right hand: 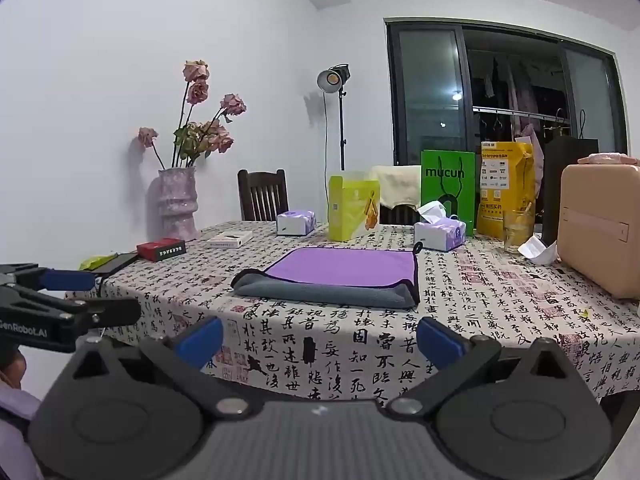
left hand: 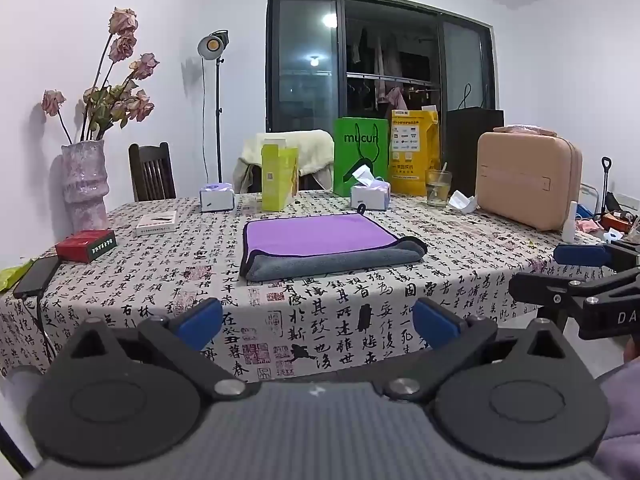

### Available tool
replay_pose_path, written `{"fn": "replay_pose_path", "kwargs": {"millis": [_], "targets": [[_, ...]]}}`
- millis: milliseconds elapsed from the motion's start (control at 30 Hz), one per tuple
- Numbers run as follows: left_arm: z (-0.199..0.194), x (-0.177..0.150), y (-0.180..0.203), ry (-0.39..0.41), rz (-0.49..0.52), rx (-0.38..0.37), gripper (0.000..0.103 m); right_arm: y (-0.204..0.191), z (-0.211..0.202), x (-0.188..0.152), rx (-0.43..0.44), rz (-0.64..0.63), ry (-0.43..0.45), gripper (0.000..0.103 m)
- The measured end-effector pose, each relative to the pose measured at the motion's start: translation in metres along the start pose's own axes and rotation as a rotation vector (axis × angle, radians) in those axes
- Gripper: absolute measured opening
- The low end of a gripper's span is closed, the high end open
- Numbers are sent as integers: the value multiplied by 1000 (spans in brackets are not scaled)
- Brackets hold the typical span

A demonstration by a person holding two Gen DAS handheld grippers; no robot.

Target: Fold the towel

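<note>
1. Midway across the desk (left hand: 120,300) lies the towel (left hand: 320,240), purple face up, its grey near edge turned over in a thick roll; it sits apart from both grippers.
2. Risk, as I judge it: pinching only the top layer of that roll could leave the fold crooked, and dragging the towel might tug the patterned tablecloth (right hand: 500,320) and tip the glass (right hand: 516,230), which probably holds liquid.
3. Left gripper (left hand: 318,320): jaws spread wide, holding nothing.
4. Right gripper (right hand: 320,338): jaws likewise released, empty, touching nothing.
</note>
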State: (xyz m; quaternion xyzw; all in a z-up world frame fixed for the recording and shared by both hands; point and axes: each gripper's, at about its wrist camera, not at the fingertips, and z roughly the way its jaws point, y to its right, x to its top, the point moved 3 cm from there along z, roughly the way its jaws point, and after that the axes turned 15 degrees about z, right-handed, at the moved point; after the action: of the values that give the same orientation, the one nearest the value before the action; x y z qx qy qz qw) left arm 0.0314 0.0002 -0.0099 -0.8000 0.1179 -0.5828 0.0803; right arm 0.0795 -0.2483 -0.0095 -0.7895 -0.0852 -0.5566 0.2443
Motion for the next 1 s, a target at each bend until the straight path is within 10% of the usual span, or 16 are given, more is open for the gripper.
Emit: {"fn": "replay_pose_path", "kwargs": {"millis": [1000], "targets": [[1, -2, 2, -1, 3, 0, 103, 1, 2, -4, -14, -13, 15, 103]]}}
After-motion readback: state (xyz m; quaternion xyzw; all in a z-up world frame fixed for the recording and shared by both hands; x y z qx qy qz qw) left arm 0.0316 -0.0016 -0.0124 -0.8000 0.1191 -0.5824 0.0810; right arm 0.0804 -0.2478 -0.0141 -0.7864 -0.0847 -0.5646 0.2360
